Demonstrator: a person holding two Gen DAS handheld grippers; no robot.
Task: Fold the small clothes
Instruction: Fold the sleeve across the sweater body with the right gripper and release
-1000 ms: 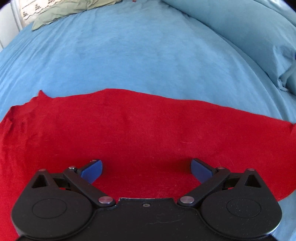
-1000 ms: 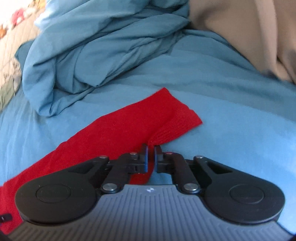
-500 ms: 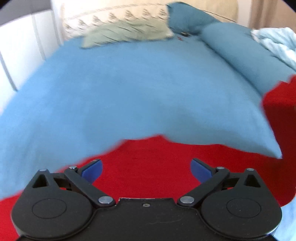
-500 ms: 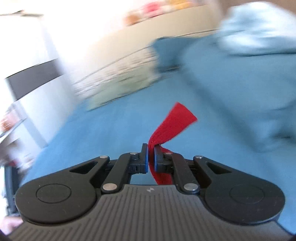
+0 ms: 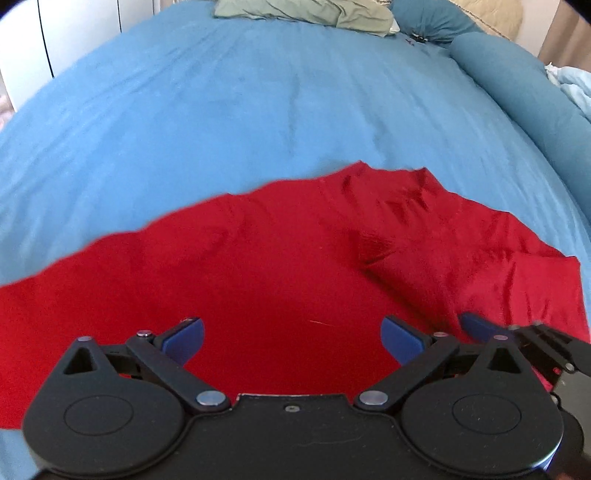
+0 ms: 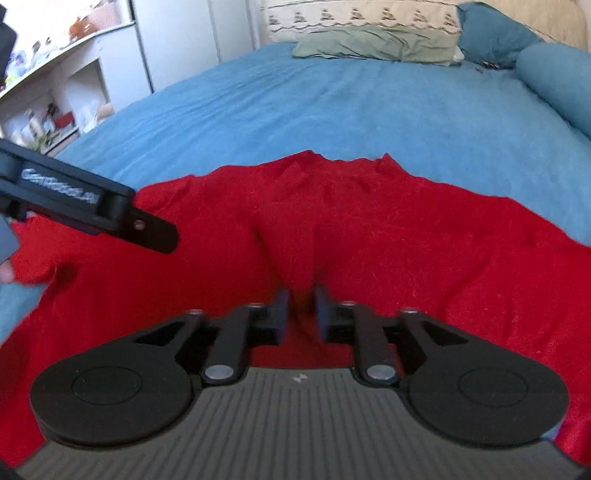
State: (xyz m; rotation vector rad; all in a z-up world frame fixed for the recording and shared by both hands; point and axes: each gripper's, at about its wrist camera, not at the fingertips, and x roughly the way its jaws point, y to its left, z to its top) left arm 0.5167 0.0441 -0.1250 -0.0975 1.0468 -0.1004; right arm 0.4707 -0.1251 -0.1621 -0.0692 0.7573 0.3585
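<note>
A red garment (image 5: 280, 266) lies spread on the blue bed, with a sleeve part folded over its right side (image 5: 461, 258). My left gripper (image 5: 291, 338) is open and empty, low over the red cloth. My right gripper (image 6: 301, 314) has its jaws a little apart, with a ridge of the red garment (image 6: 291, 254) running between them; the fingers no longer pinch tight. The right gripper's fingertips also show at the right edge of the left wrist view (image 5: 480, 325). The left gripper's body shows at the left of the right wrist view (image 6: 85, 203).
The blue bedsheet (image 5: 240, 110) stretches ahead. A green pillow (image 5: 303, 13) and patterned pillows (image 6: 362, 18) lie at the headboard. A blue bolster (image 5: 524, 96) runs along the right. White shelves (image 6: 55, 96) stand at the left of the bed.
My right gripper carried the sleeve end up and across, laid it over the garment, and its jaws have parted slightly. My left gripper stayed open over the cloth while its view swung.
</note>
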